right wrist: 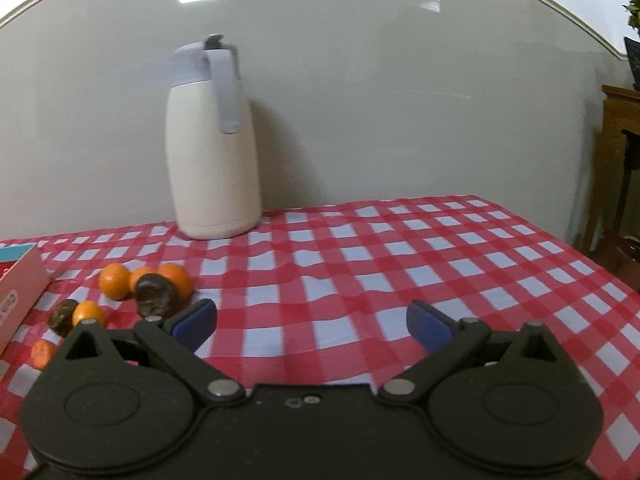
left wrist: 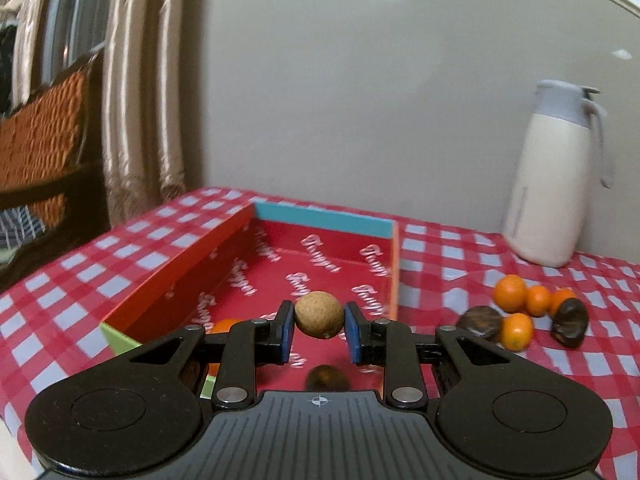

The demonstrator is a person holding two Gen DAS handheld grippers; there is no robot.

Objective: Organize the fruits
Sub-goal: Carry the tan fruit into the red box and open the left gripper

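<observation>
The left tool [left wrist: 319,328] is clamped on a round tan fruit [left wrist: 319,314], holding it above the red box [left wrist: 192,260] on the checked tabletop [right wrist: 360,264]. Right of the box lie small oranges [left wrist: 510,293] and dark fruits [left wrist: 570,322], blurred. The right tool [right wrist: 312,324] gapes wide, holding nothing, beyond that pile from the box

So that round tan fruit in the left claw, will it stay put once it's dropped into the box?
Probably not at once. The tan fruit looks nearly spherical and firm, so it may roll across the flat floor of the red box until a wall stops it. The left claw pinches it only at its sides, so it could slip.
</observation>
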